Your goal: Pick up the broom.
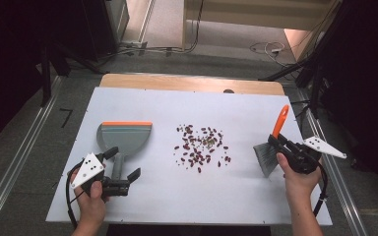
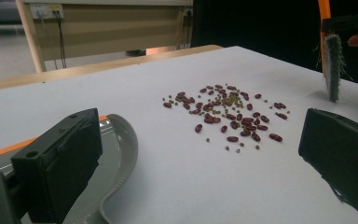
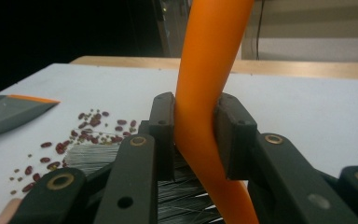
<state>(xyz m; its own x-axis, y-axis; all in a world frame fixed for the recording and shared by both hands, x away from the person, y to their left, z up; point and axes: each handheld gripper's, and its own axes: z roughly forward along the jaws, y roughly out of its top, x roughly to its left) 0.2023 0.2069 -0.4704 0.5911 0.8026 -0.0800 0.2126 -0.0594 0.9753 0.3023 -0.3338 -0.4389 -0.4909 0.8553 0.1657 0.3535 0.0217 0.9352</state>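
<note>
A heap of red beans (image 1: pixel 202 145) (image 2: pixel 228 112) (image 3: pixel 81 135) lies mid-table on the white board (image 1: pixel 177 196). A grey dustpan (image 1: pixel 124 137) (image 2: pixel 116 163) (image 3: pixel 7 109) with an orange lip lies at the left, handle toward me. My left gripper (image 1: pixel 122 164) (image 2: pixel 200 163) stands open around the dustpan's handle; whether its pads touch it I cannot tell. My right gripper (image 1: pixel 277 143) (image 3: pixel 195 135) is shut on the orange handle of a brush (image 1: pixel 279 120) (image 3: pixel 205 84), whose grey bristles (image 1: pixel 265 155) (image 2: pixel 333 65) (image 3: pixel 93 156) point down at the board, right of the beans.
A wooden table edge (image 1: pixel 192 82) runs behind the board. Cables (image 1: pixel 268 48) trail on the floor beyond. Dark stands flank the table left and right. Bare board lies in front of the beans.
</note>
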